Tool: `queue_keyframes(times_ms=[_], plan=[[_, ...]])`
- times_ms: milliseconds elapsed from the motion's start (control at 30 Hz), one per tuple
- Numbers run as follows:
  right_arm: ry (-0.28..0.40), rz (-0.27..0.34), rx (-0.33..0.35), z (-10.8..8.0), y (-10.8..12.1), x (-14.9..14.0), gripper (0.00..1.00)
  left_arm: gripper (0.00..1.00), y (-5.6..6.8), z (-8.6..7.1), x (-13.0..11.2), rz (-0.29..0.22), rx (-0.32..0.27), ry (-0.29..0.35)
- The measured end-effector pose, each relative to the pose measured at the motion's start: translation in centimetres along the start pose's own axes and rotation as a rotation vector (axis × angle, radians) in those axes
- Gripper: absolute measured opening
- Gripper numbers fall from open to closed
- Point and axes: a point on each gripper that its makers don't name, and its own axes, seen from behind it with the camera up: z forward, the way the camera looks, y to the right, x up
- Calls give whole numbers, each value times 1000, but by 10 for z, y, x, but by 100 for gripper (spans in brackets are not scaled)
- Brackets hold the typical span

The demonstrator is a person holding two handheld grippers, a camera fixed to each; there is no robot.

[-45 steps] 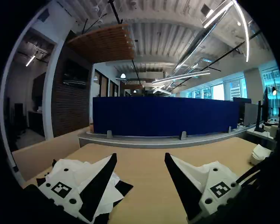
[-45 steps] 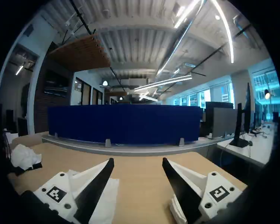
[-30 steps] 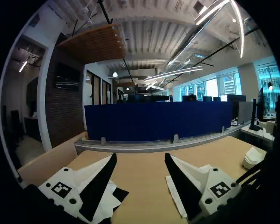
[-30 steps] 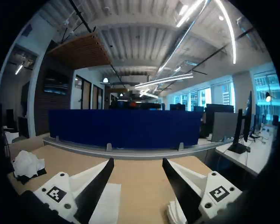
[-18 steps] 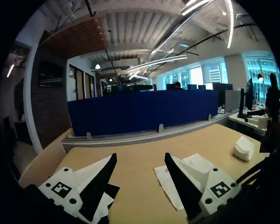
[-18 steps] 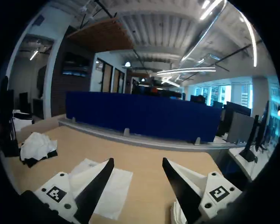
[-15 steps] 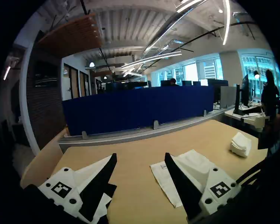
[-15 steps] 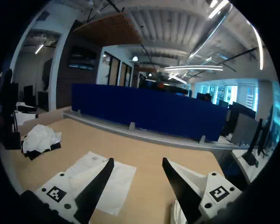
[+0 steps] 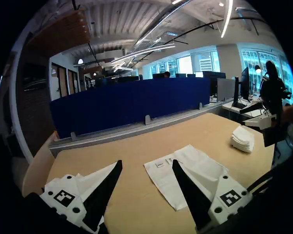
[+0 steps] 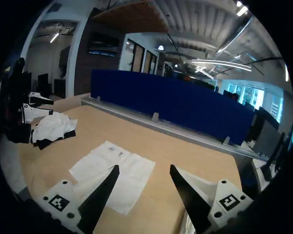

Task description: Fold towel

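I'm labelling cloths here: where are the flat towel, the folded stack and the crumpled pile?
flat towel [image 10: 131, 169], right gripper view, its middle.
folded stack [image 9: 242, 139], left gripper view, top layer.
crumpled pile [image 10: 52, 125], right gripper view, white top.

bare table [image 9: 119, 146] around towel [image 9: 201, 163], stack [image 9: 242, 139] apart

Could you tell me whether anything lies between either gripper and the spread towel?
Nothing visible does. The towel lies flat on the table just ahead of the open left gripper and right gripper; the folded stack and crumpled pile sit off to the sides.
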Motion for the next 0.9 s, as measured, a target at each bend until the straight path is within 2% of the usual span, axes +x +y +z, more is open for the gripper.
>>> queue_keyframes(times_ms=[467,900], plan=[[-63,-5,20,21,0,-43,100,95,13,19,-35,18,-35,-51],[-176,15,53,44,-14,-109,100,95,40,37,-97,22,-77,-158]])
